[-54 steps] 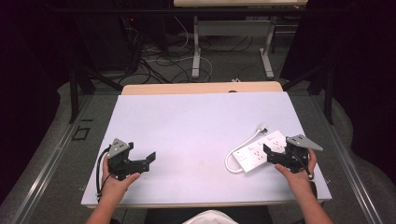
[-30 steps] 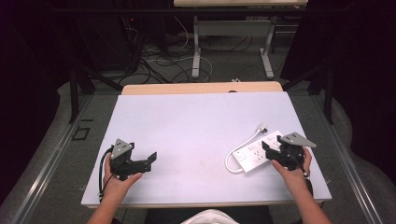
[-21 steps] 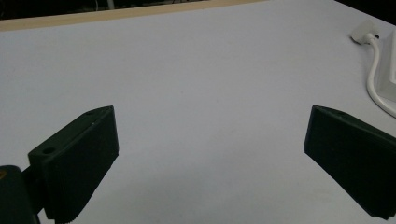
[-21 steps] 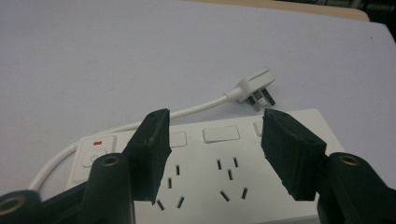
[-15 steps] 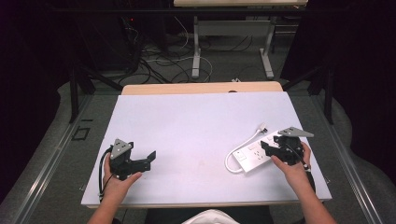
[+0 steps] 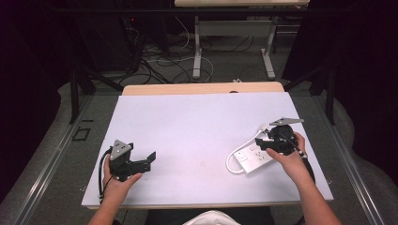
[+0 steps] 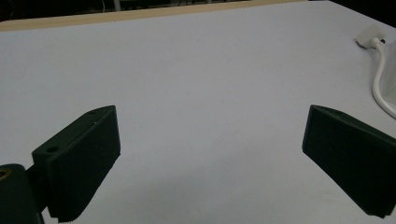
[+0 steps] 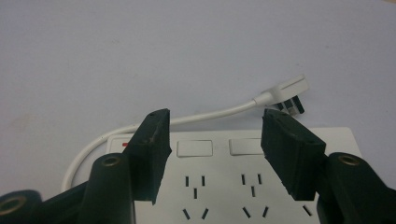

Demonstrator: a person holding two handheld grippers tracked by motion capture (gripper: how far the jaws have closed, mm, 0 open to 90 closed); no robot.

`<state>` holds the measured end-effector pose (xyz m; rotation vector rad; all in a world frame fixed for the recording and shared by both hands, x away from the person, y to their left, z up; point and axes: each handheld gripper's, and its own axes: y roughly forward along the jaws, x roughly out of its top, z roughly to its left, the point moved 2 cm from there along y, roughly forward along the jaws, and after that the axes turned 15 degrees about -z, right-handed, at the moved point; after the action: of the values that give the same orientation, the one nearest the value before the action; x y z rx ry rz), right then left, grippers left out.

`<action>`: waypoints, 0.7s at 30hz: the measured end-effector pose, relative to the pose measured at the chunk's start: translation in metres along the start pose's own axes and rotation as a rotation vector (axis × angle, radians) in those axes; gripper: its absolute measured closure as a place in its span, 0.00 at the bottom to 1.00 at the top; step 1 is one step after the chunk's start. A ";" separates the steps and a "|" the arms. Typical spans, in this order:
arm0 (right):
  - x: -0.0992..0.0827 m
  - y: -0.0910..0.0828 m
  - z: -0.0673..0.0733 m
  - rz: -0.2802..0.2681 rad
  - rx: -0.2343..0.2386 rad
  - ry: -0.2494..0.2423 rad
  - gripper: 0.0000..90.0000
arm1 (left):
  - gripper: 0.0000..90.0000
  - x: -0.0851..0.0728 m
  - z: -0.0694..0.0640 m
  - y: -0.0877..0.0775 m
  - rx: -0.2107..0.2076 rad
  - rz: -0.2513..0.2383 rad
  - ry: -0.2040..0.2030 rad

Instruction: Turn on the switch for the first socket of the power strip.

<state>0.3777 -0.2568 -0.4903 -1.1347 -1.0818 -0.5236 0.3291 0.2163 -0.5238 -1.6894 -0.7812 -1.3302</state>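
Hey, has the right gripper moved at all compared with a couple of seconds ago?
Yes. In the high view the right gripper has shifted toward the table's far edge and now hangs over the power strip, its jaws having just been closing with nothing between them.

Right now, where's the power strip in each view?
High view: power strip right of centre, under the right tool.
Left gripper view: its white cable at the right edge.
Right gripper view: bottom centre, behind the jaws.
Shared landmark: the white plug.
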 end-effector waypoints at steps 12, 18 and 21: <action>0.012 0.012 0.006 0.030 0.031 0.034 0.56 | 0.05 0.000 0.002 -0.001 0.001 -0.005 0.002; 0.011 0.018 0.009 0.053 0.033 0.052 0.59 | 0.05 0.000 0.002 0.000 -0.003 -0.003 -0.013; 0.009 0.019 0.009 0.054 0.035 0.043 0.60 | 0.05 0.000 0.002 0.000 -0.004 -0.003 -0.015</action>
<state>0.3929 -0.2397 -0.4910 -1.1143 -1.0171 -0.4821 0.3299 0.2186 -0.5242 -1.7038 -0.7905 -1.3230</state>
